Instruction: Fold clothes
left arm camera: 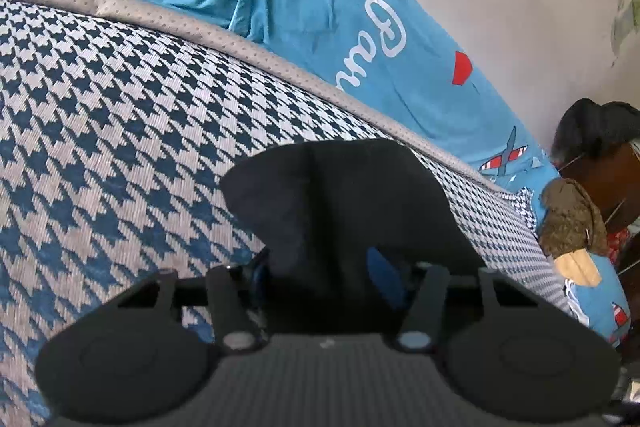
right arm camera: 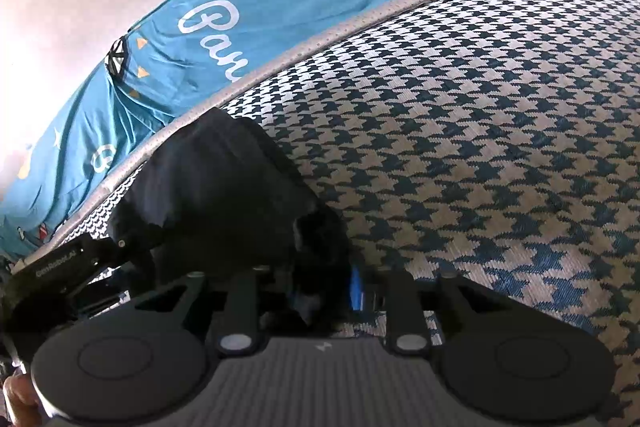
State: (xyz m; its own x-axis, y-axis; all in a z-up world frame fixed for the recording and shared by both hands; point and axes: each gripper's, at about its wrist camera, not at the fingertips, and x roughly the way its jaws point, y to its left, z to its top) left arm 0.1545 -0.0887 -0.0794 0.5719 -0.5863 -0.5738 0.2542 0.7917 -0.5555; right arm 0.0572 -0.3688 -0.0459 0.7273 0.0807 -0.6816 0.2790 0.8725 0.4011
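Left gripper (left arm camera: 328,279) pinching black garment (left arm camera: 340,195); right gripper (right arm camera: 324,291) apparently likewise

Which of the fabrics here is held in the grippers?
The black cloth, plain and dark, unlike the houndstooth cover and the blue printed sheet.

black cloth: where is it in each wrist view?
Left wrist: black cloth at lower centre, rising from the left gripper.
Right wrist: black cloth at lower left, running into the right gripper.
Shared landmark: grey mat border against the blue sheet.
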